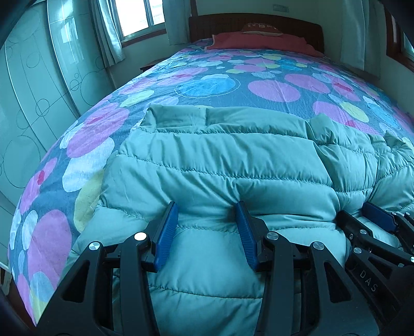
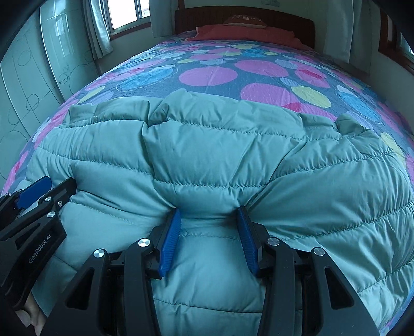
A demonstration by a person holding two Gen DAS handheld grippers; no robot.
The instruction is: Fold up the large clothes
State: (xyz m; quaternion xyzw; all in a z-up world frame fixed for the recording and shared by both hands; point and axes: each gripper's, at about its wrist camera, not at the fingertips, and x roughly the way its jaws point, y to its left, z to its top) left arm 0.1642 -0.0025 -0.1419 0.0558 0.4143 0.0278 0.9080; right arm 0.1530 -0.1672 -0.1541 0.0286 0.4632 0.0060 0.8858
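Observation:
A teal quilted puffer jacket point(image 1: 233, 160) lies spread on the bed and fills the near half of both views; it also shows in the right wrist view point(image 2: 220, 150). My left gripper point(image 1: 207, 206) has its blue fingers point(image 1: 168, 227) set wide apart, with a puffy ridge of the jacket bulging between them. My right gripper point(image 2: 208, 212) stands the same way, fingers point(image 2: 247, 237) wide with a jacket fold between them. The two grippers are side by side: the right one shows at the right edge of the left wrist view point(image 1: 367, 222), the left one at the left edge of the right wrist view point(image 2: 41, 196).
The bed has a bedspread point(image 1: 271, 85) with pink, blue and yellow circles. A red blanket point(image 1: 258, 41) and a pillow lie by the dark wooden headboard point(image 1: 258, 23). A glass-fronted wardrobe point(image 1: 38, 90) stands to the left, with a curtained window point(image 1: 137, 18) behind.

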